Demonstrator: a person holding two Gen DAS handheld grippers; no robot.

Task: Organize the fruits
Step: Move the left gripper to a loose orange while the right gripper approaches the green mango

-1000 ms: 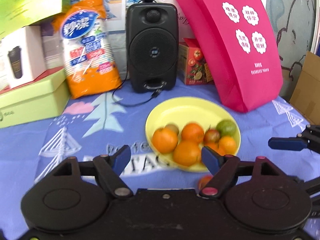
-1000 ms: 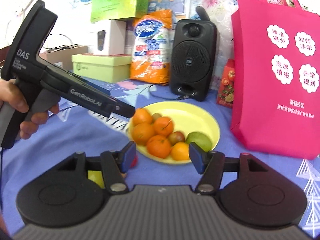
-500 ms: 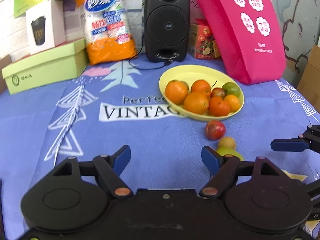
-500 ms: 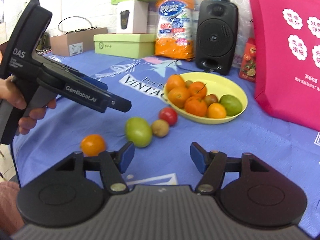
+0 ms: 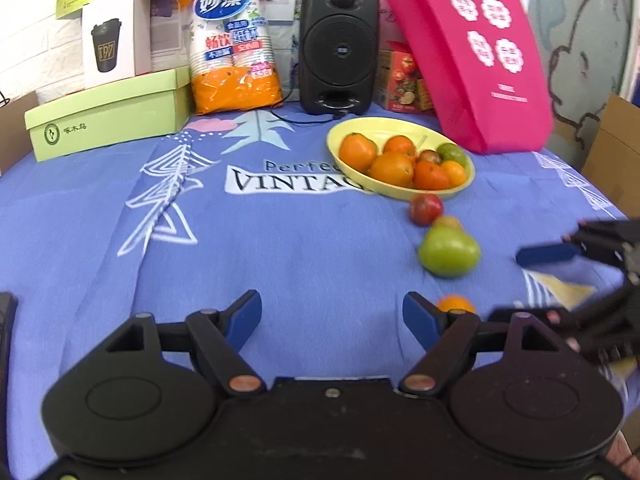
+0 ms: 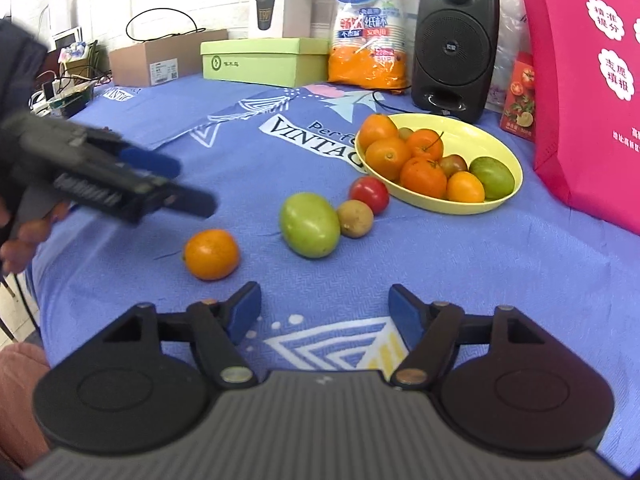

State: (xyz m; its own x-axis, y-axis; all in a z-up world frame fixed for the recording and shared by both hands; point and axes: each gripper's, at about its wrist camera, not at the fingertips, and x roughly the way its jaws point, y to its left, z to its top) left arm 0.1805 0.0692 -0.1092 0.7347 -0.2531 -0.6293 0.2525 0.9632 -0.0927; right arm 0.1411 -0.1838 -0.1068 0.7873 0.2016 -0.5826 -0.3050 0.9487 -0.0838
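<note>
Opening wider over the last half second, the right gripper (image 6: pixel 325 308) is standing with nothing between its jaws. The left gripper (image 5: pixel 332 312) is holding its jaws wide, likewise empty. Both have drawn back from the yellow plate (image 6: pixel 496 136) compared with a second ago (plate now well ahead). Four fruits are lying on the blue cloth (image 6: pixel 460 248): orange (image 6: pixel 211 254), green mango (image 6: pixel 310 225), brown fruit (image 6: pixel 355 218) and red tomato (image 6: pixel 369 195). Judgement: the orange, nearest, is looking like the next pick.

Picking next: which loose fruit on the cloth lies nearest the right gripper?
The orange, alone at the left, closest to the right gripper; the green fruit, brown one and tomato lie farther, nearer the plate.
</note>
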